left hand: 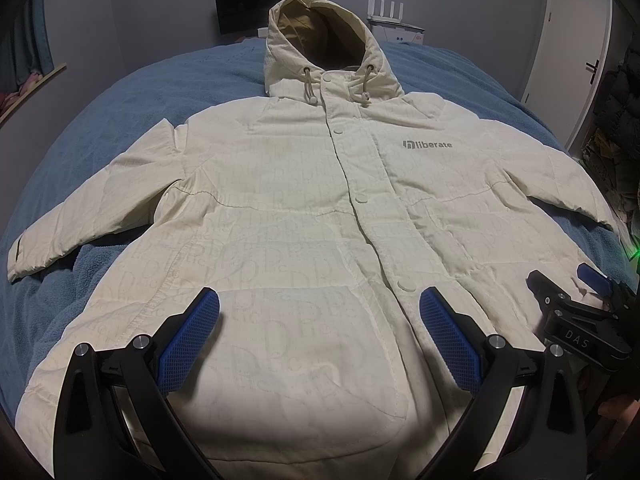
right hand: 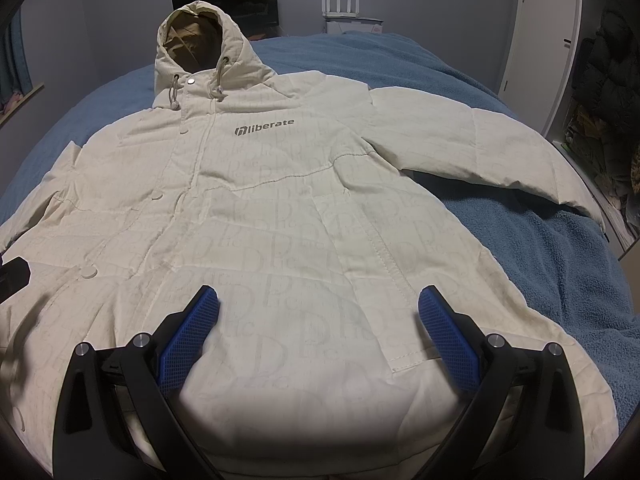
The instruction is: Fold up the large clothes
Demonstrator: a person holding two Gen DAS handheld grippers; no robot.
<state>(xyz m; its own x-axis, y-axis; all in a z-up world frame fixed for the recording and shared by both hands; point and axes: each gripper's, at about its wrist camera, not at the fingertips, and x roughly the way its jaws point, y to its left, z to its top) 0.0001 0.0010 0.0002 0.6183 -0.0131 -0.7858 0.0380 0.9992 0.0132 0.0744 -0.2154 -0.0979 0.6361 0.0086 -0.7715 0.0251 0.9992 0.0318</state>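
A cream hooded jacket (left hand: 304,208) with "liberate" on the chest lies flat and face up on a blue blanket (left hand: 132,92), buttoned, both sleeves spread out. Its hood (left hand: 320,36) points to the far side. My left gripper (left hand: 320,304) hangs open over the jacket's lower left front, nothing between its blue pads (left hand: 192,332). In the right wrist view the same jacket (right hand: 280,216) fills the frame. My right gripper (right hand: 318,304) is open above the lower right front, near the pocket seam. The right gripper (left hand: 592,292) also shows at the left view's right edge.
The blue blanket (right hand: 552,240) covers a bed. A dark monitor (left hand: 244,4) and a white router (left hand: 394,10) stand behind the hood against a grey wall. A white door (left hand: 572,40) and dark hanging clothes (left hand: 616,120) are to the right.
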